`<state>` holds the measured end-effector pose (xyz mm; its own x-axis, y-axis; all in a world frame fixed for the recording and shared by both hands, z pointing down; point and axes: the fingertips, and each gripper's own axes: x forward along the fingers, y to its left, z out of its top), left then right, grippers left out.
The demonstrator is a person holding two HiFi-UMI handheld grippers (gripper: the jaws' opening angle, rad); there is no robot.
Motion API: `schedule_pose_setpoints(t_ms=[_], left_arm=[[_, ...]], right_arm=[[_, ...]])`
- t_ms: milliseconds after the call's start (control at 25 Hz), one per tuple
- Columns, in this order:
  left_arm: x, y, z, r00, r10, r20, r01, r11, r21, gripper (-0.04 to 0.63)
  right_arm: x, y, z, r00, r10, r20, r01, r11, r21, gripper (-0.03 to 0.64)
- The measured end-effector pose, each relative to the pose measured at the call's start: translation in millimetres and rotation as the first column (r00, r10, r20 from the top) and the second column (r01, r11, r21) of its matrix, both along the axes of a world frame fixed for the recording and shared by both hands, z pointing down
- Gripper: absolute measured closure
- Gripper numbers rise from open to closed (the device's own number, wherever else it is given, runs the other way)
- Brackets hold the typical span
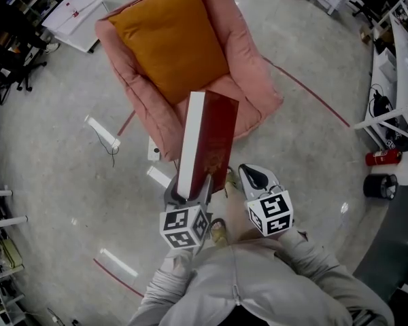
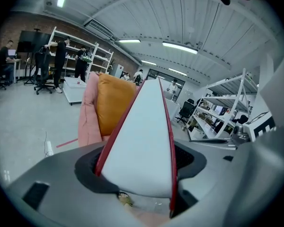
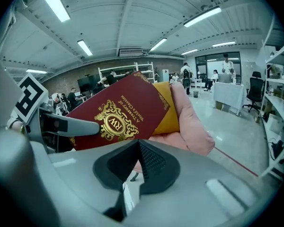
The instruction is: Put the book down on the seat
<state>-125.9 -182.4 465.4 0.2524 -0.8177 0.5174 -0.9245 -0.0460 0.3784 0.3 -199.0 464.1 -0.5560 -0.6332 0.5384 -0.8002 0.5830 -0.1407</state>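
The left gripper (image 1: 190, 191) grips the near end of the red book (image 1: 207, 138), its 2 jaws wide around the thick pages. The book is in the air, up on its edge, just in front of the pink chair (image 1: 258, 80). The right gripper (image 1: 257, 179) is just to the right, pinched closed on nothing. I think it is best to tip the book flat, bring it low over the seat near the orange cushion (image 1: 166, 39), and only let go once it rests there.

Grey polished floor (image 1: 47, 155), red tape line (image 1: 306, 92); white shelving (image 1: 400, 66); ceiling strip lights (image 3: 54, 4).
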Motion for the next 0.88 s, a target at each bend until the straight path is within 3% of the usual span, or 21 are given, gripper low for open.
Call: schedule_pose_setpoints(t_ms=[600,880], left_arm=[[0,-80,95,0.996,-0.077,0.038,0.082,0.989,-0.12,0.265],[-5,-121,134,0.994,-0.084,0.074,0.094,0.985,-0.143,0.265]], right_arm=[[4,-62,65,1.0,-0.009,0.015,0.011,0.995,-0.103,0.617],[9,-80,92,1.0,0.007,0.011,-0.005,0.987,-0.16,0.617]])
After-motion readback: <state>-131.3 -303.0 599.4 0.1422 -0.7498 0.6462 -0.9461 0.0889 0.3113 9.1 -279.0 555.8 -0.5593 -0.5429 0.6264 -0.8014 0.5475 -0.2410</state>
